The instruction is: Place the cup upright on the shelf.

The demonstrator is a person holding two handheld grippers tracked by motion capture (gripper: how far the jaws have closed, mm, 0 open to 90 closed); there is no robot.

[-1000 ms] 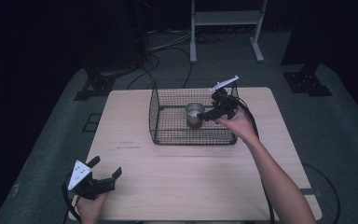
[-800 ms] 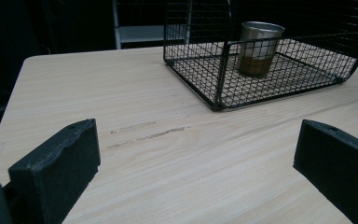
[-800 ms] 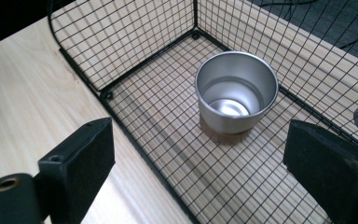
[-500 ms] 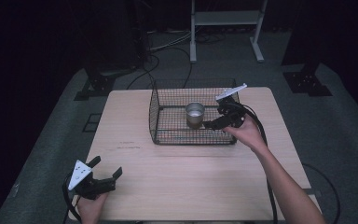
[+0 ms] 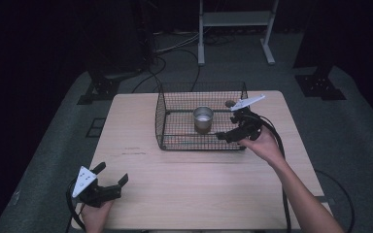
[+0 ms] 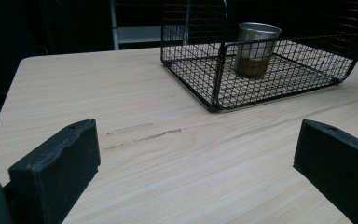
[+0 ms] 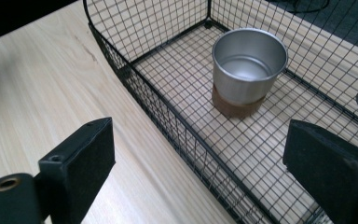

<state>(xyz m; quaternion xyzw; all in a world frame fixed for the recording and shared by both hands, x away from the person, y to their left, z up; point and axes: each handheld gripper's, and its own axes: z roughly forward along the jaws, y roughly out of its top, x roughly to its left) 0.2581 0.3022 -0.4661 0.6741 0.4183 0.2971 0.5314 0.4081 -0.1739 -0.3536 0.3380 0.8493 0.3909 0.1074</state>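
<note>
A shiny metal cup (image 5: 203, 119) with a brown band at its base stands upright inside a black wire basket (image 5: 161, 122) at the middle back of the wooden table. My right gripper (image 5: 222, 137) hovers over the basket's near right edge, open, with nothing between its jaws. In the right gripper view the cup (image 7: 247, 70) stands beyond the jaws, past the basket's front wall (image 7: 168, 119). My left gripper (image 5: 111, 174) rests open near the table's front left corner. In the left gripper view it looks across bare wood at the basket (image 6: 214, 88) and the cup (image 6: 256, 49).
A dark scratch (image 6: 144, 136) marks the tabletop (image 5: 199, 184) in front of the basket. Beyond the table's far edge, a white stand (image 5: 233, 19) and cables lie on the dark floor. A small round dark spot (image 5: 229, 103) lies near the basket's far right corner.
My right gripper has drawn back from the cup, to the right and toward the near edge of the basket. The cup stays standing in the basket. The left gripper has not moved.
</note>
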